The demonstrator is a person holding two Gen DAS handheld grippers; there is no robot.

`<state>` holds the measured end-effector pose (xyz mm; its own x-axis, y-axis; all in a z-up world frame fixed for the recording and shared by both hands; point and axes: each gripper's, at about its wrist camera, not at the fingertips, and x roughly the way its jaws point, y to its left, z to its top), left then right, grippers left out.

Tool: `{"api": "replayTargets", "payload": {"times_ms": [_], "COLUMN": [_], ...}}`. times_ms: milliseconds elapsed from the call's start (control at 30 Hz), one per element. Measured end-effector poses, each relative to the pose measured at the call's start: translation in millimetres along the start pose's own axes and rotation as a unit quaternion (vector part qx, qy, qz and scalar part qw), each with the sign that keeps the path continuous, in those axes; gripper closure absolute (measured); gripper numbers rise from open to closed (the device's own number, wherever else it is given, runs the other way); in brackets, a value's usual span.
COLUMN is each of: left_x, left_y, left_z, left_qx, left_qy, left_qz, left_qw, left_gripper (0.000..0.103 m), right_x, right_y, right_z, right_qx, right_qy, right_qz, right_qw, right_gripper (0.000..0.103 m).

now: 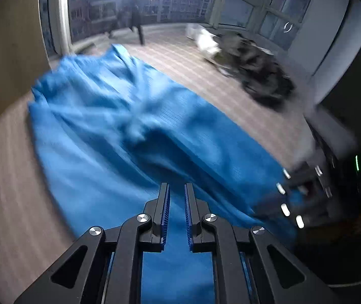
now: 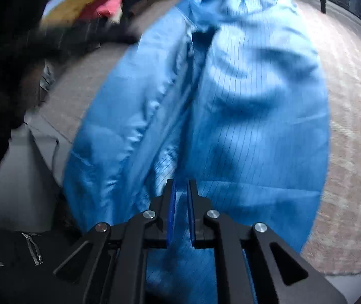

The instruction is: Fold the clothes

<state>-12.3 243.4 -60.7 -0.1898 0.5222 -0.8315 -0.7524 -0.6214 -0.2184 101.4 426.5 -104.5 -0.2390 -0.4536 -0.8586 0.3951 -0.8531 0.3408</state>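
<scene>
On the striped surface (image 1: 205, 68), a blue garment (image 1: 119, 126) lies spread and rumpled, most likely a light jacket or work coat with fine pinstripes and an open front edge that shows in the right wrist view. Its near hem runs up into both grippers. The left gripper (image 1: 177, 190) has its jaws drawn narrow with blue cloth running between them, so it appears to be pinching the hem; the right gripper (image 2: 181, 185) likewise has its jaws nearly together on a bunched fold of the same garment (image 2: 243, 106). Both views are smeared by motion blur, so the exact bite on the cloth is hard to read. Judging from this, the step in hand is the drag or lay-out of the garment by its near edge, ahead of the first fold. The next move calls for keeping both pinches firm and level with each other, so the cloth goes taut and flat instead of twisting, and then for carrying the held edge over toward the collar end. A dark pile of clothes (image 1: 261, 71) sits well apart at the far side, and should stay clear of the sweep.
</scene>
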Motion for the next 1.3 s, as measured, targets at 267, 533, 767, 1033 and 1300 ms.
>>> {"api": "replayTargets", "payload": {"times_ms": [267,533,767,1033,1300], "left_x": [56,50,37,62,12], "left_y": [-52,-44,-30,-19,-3], "left_z": [-5,-11,-23,-18,25], "left_qx": [0.033,0.020,-0.005,-0.009,0.020], "left_qy": [0.023,0.006,0.011,0.032,-0.036], "left_qz": [0.027,0.013,-0.002,0.001,0.013], "left_qw": [0.9988,0.9997,0.9999,0.9995,0.9991], "left_gripper": [0.084,0.103,0.099,0.098,0.098], "right_x": [-49,-1,17,33,18], "right_y": [-44,-48,-51,-32,-46], "right_z": [5,49,55,94,105], "right_qx": [0.031,0.031,0.018,-0.037,0.030], "right_qy": [-0.069,-0.041,0.001,-0.018,-0.054], "right_qz": [-0.034,-0.074,-0.116,-0.132,-0.075], "right_qw": [0.997,0.996,0.993,0.990,0.995], "right_gripper": [0.065,0.065,0.066,0.065,0.065]}}
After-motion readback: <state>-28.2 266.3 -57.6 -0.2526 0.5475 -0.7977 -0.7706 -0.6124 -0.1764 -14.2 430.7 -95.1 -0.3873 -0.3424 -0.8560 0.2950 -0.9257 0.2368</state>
